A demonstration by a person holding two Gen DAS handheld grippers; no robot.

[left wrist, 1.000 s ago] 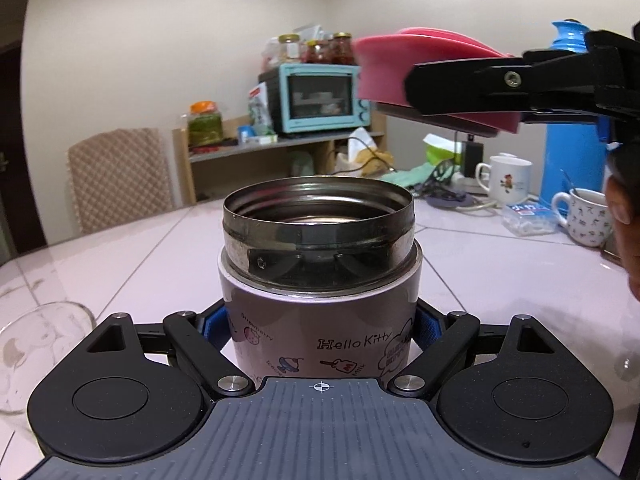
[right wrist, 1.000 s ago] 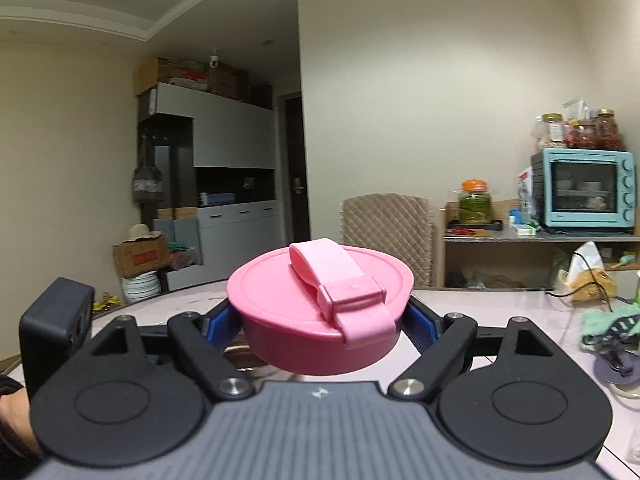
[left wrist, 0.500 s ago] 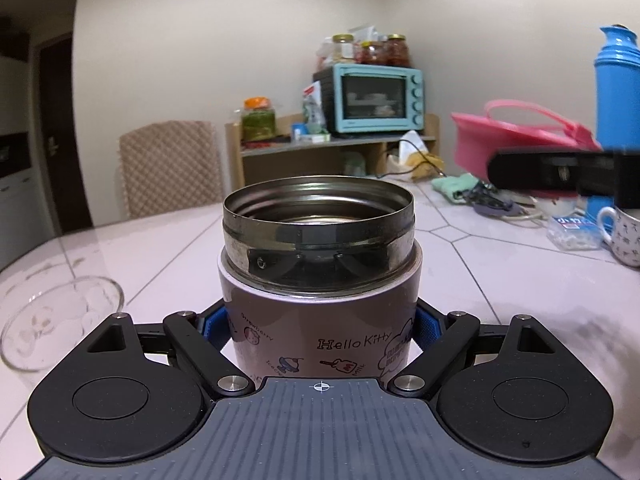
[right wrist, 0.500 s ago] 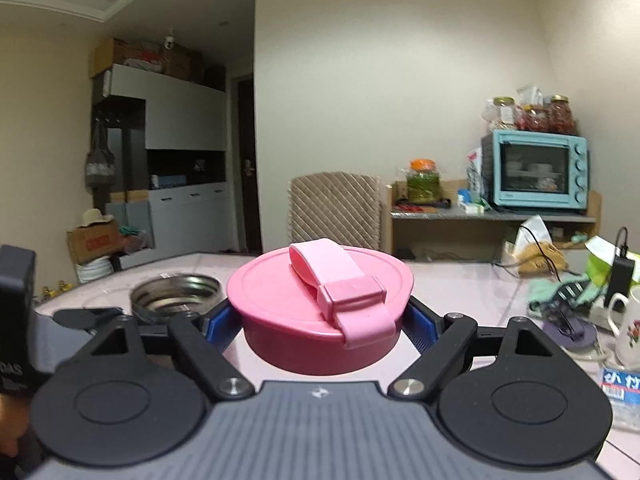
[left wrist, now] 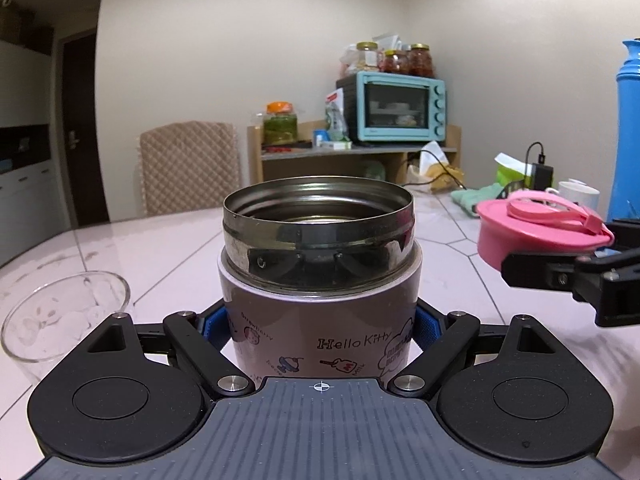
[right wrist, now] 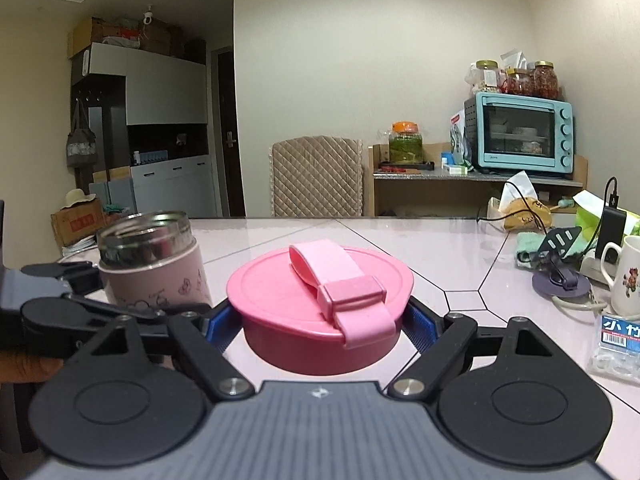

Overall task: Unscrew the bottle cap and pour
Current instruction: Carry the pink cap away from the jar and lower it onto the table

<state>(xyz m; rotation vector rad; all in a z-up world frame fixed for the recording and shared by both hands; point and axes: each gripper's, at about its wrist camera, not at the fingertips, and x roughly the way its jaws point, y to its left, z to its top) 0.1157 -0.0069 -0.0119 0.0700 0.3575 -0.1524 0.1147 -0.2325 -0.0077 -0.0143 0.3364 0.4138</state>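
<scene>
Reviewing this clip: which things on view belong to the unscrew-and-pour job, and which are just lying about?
Job:
- Hello Kitty flask, open, gripped by the left gripper
- pink cap, off the flask, gripped by the right gripper
- empty glass bowl, a likely place to pour

Lying about:
- blue thermos
- white mug
- toaster oven
- chair

Left gripper (left wrist: 320,320): matte black plastic, two round discs w/ raised inner circles, angled link arms w/ silver screw heads at pivots, blue ribbed pads (left wrist: 214,328) inside. Grey ribbed centre plate, small white crosshair mark at front edge. Right gripper (right wrist: 322,320): same build, blue ribbed pads (right wrist: 420,326), silver screws, tiny white star mark on grey plate.
</scene>
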